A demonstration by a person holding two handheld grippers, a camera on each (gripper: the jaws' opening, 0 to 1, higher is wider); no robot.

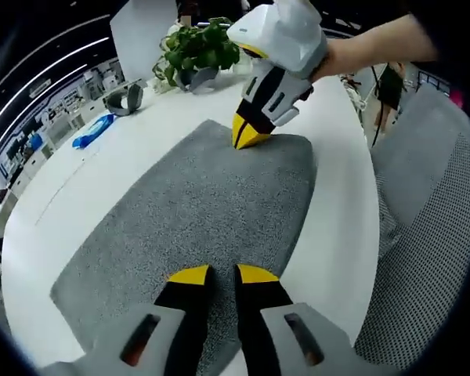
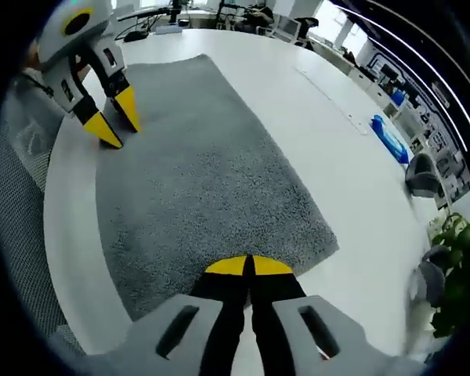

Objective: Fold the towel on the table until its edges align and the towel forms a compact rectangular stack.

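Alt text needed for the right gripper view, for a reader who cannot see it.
A grey towel lies flat and unfolded on a white table, with the right tongs closed at its near edge. The left tongs stand open over the far corner; a blue object and a potted plant sit farther off.

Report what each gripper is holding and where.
Right gripper is shut at the grey towel's edge, apparently pinching it. Left gripper is open over the towel, holding nothing.
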